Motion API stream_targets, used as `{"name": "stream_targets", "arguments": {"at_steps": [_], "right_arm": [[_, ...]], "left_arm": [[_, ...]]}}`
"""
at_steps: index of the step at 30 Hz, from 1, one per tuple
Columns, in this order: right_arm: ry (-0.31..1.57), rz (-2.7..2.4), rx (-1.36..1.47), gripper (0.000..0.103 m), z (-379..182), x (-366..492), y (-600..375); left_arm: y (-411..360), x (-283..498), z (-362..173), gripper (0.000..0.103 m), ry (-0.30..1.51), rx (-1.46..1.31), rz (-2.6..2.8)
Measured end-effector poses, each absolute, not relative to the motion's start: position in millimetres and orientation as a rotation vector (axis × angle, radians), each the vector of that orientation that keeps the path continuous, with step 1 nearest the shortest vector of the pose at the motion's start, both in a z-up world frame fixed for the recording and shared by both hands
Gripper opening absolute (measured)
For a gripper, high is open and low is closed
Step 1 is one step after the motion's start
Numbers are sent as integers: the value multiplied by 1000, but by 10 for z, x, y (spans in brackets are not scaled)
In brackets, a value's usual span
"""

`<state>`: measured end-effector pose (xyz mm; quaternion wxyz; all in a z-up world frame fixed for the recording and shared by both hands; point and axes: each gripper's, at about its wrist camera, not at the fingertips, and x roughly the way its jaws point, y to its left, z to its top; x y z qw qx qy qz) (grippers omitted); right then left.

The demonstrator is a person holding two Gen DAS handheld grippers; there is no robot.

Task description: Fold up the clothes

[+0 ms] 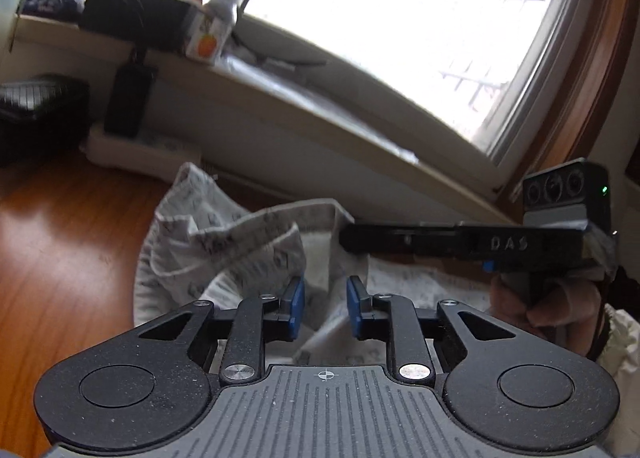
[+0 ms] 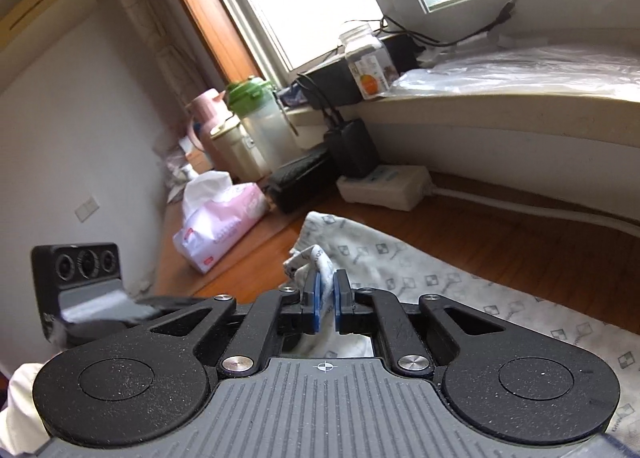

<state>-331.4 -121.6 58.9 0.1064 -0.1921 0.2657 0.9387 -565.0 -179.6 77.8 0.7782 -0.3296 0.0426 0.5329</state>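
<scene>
A white garment (image 1: 224, 242) with a grey square print lies bunched on the wooden table (image 1: 60, 225). In the right wrist view the same garment (image 2: 440, 286) spreads to the right. My right gripper (image 2: 327, 286) is shut on a raised fold of its hem, which sticks up between the blue pads. From the left wrist view, the right gripper (image 1: 348, 238) reaches in from the right, its tip at the cloth's lifted edge, with a hand (image 1: 552, 306) on its handle. My left gripper (image 1: 326, 298) hovers over the garment with its pads apart; cloth shows in the gap, not pinched.
A pink tissue pack (image 2: 224, 225), several bottles (image 2: 260, 125) and a black case (image 2: 300, 177) stand at the table's far left. A white power strip (image 2: 384, 185) with a black adapter (image 2: 356, 145) sits under the windowsill (image 2: 520, 105). An orange-labelled jar (image 1: 212, 25) stands on the sill.
</scene>
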Motion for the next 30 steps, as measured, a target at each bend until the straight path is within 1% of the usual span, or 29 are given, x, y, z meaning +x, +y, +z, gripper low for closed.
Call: {"name": "stream_targets", "arguments": {"at_steps": [3,5,12,13,14,17,18,19,20,21,23,25,26,27,28,29,30], "right_arm": [[756,2799,-527,7,608,-3280,-1261],[754,2817,-507,7,617,-3256,-1272],[726,2780,-557,7,576,-3202,-1253],[716,2762,-580,9,569,-3199,-1257],[706,2743,-602,12,563,-3196,-1262],[616,2736,-651,18,619,-3152,-1412],[572,2744,-667,23,643,-3137,-1486],[521,2754,-694,31,655,-3138,-1578],[470,2762,-720,36,668,-3138,-1670],[418,2769,-747,46,680,-3140,-1761],[296,2760,-821,48,640,-3193,-1939],[184,2739,-898,55,582,-3264,-2084],[143,2732,-932,56,541,-3300,-2119],[120,2713,-946,55,503,-3323,-2118],[99,2694,-960,46,466,-3346,-2116],[122,2679,-959,37,445,-3340,-2070],[183,2674,-946,26,435,-3309,-1985]], "left_arm": [[-1785,-5626,700,23,93,-741,1114],[-1769,-5599,660,32,117,-745,1113],[-1756,-5586,656,31,91,-714,1141],[-1774,-5590,671,18,91,-702,1157],[-1796,-5595,685,2,95,-688,1182],[-1918,-5652,752,2,80,-652,1248],[-1950,-5682,781,2,66,-644,1259],[-1965,-5704,811,2,58,-637,1266],[-1964,-5717,842,2,56,-633,1268],[-1951,-5724,872,2,51,-630,1270],[-1880,-5707,930,2,38,-632,1271],[-1777,-5657,977,2,36,-634,1263],[-1722,-5623,989,2,41,-638,1256],[-1668,-5584,987,2,53,-645,1247],[-1619,-5549,982,2,67,-651,1243],[-1598,-5526,969,3,80,-653,1252],[-1629,-5535,956,4,79,-649,1265]]}}
